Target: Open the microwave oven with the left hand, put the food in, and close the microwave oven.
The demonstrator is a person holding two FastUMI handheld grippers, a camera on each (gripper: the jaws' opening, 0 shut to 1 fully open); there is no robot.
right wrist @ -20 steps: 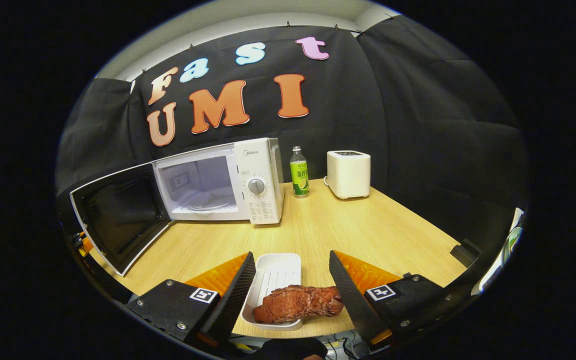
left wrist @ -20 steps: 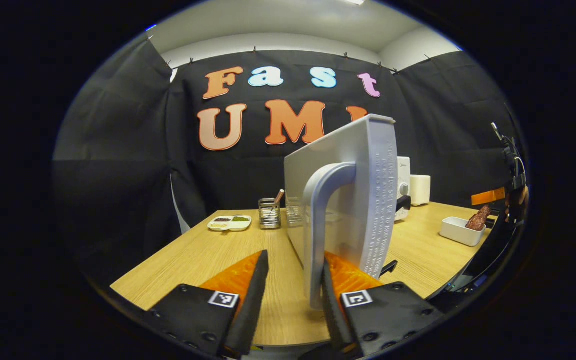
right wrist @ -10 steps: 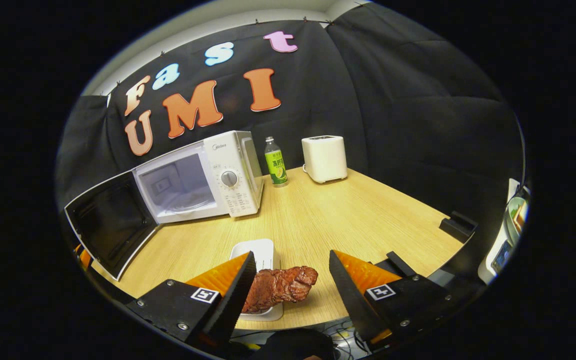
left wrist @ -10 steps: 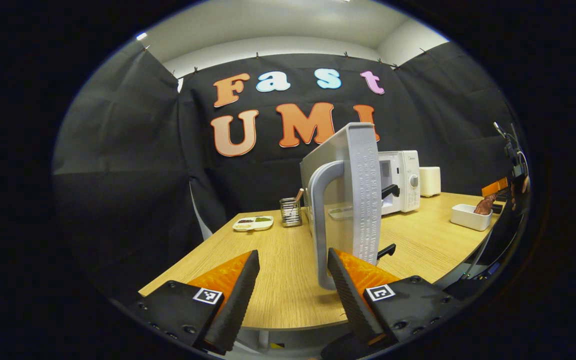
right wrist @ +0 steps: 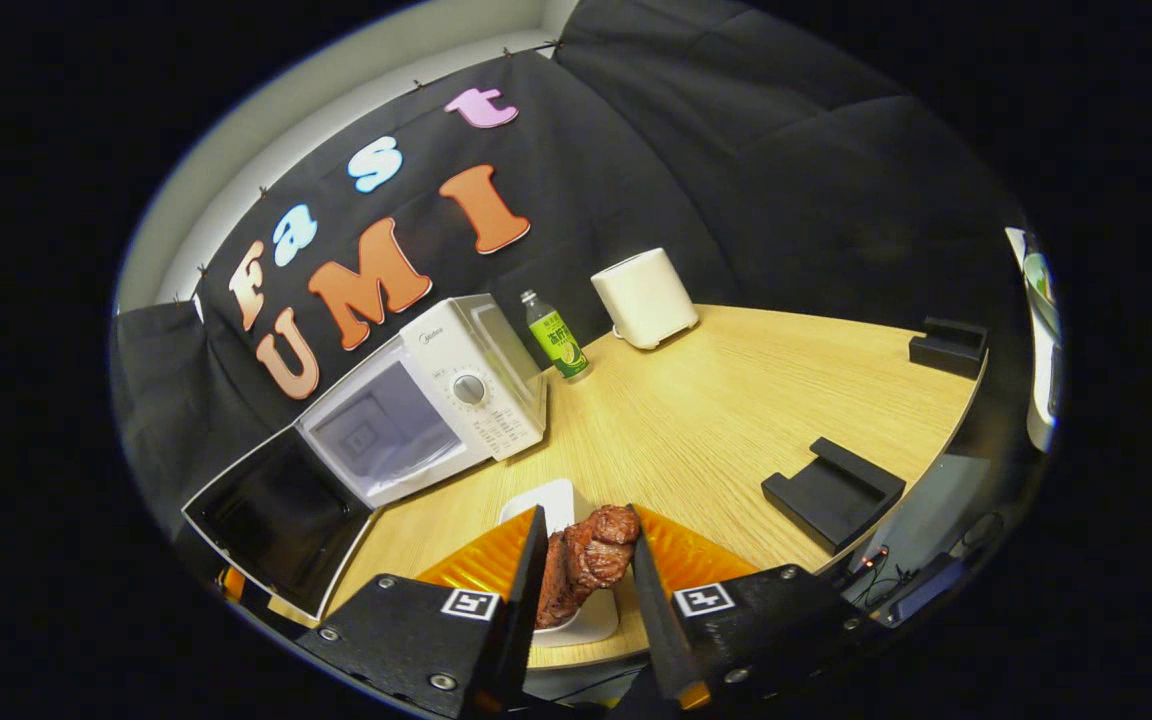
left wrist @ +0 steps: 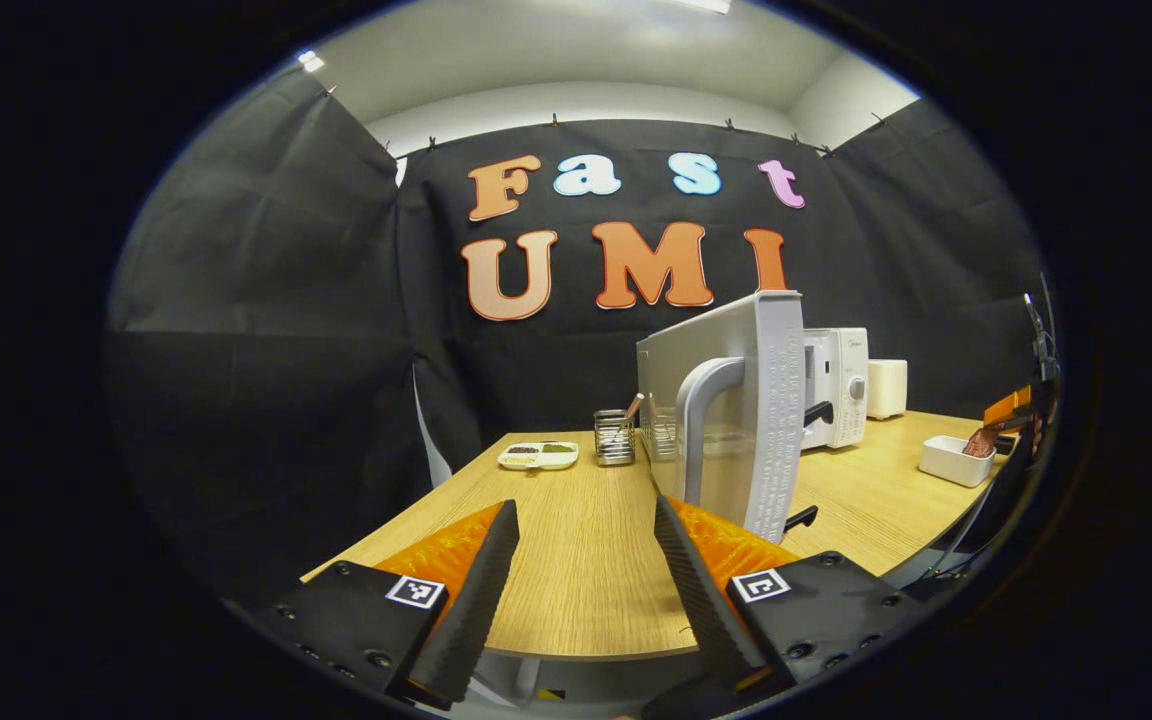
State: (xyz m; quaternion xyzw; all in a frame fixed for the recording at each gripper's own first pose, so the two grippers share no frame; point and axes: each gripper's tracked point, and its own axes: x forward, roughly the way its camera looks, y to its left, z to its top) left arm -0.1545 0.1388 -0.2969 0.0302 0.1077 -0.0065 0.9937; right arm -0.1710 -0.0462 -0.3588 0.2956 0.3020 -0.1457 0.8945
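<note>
The white microwave (right wrist: 456,390) stands at the back of the wooden table with its door (right wrist: 281,520) swung wide open. In the left gripper view the door's edge (left wrist: 776,410) and grey handle (left wrist: 701,420) stand just ahead and to the right of my left gripper (left wrist: 586,590), which is open and holds nothing. My right gripper (right wrist: 586,590) is shut on a brown piece of meat (right wrist: 586,560), just above a white dish (right wrist: 561,505). That dish (left wrist: 951,460) and the meat (left wrist: 981,440) also appear far right in the left gripper view.
A green bottle (right wrist: 556,340) and a white toaster (right wrist: 644,297) stand right of the microwave. Two black holders (right wrist: 831,492) lie near the table's right edge. A wire utensil rack (left wrist: 614,437) and a small divided plate (left wrist: 538,455) sit at the far left end.
My left gripper has let go of the door handle and drawn back. My right gripper has closed on the meat and tilted over the dish.
</note>
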